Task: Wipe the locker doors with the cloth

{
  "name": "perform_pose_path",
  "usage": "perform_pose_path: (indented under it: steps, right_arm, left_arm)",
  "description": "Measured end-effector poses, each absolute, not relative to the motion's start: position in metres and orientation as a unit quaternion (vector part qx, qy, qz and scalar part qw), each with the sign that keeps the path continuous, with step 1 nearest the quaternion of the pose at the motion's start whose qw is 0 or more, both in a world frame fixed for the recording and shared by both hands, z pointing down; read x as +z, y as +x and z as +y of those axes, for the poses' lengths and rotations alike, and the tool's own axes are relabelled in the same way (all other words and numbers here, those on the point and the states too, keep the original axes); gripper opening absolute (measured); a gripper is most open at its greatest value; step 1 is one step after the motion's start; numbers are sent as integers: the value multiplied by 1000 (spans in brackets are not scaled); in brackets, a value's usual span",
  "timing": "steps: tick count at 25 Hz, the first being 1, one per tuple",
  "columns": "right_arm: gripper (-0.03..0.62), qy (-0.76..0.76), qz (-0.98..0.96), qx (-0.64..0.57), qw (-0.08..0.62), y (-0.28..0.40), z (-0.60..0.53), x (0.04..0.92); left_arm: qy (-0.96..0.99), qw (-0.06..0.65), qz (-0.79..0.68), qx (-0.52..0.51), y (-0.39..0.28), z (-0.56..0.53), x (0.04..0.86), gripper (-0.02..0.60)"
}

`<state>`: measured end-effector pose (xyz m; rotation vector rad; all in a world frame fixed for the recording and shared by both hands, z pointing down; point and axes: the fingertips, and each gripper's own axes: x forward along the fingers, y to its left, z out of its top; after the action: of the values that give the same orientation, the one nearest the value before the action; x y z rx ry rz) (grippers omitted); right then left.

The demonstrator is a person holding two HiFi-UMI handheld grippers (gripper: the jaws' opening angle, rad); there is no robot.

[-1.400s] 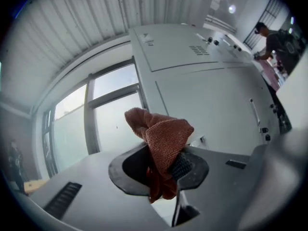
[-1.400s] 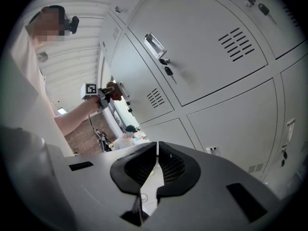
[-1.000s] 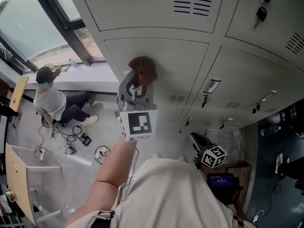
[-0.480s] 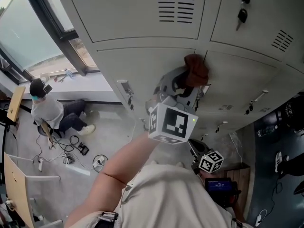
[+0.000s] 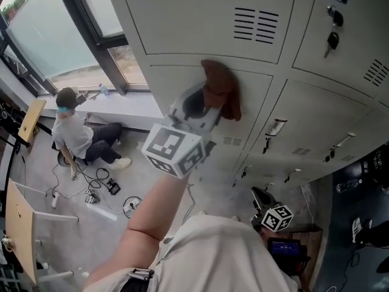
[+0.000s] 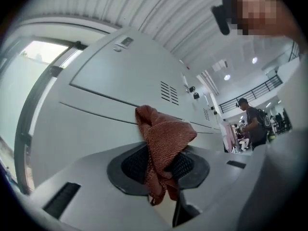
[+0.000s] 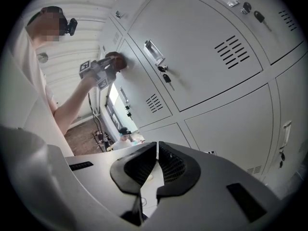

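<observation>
1. The left claw [image 5: 208, 102] is closed on a reddish-brown cloth [image 5: 220, 89]. In the left gripper view the cloth is bunched between the two jaws and hangs down below them.
2. The cloth is pressed against a grey locker door [image 5: 176, 87], at the upper right part of this door, just under the seam with the door above.
3. The person's left arm [image 5: 152, 218] reaches up toward the lockers.
4. The right claw [image 7: 157, 160] is held low, well apart from the cloth. Its jaws are together and nothing is between them.
5. Keys [image 5: 332, 39] hang from a lock on a locker at the upper right.
6. Another person [image 5: 73, 132] sits on the floor [image 5: 36, 181] near the window [image 5: 55, 35].
</observation>
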<state>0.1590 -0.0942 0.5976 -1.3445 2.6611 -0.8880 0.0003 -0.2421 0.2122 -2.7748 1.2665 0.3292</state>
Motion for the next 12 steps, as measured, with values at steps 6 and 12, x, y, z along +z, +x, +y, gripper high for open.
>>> perform_pose_path:
  steps: [6,12]
  right_arm:
    - [23,-413,865,-284,10,137,-102,597]
    - [23,-406,866,-291,5,122,-101,602]
  left_arm:
    - [-870,50,480,97,-100,-253,211,104]
    - [-787,136,601,28,-183,-257,209,100]
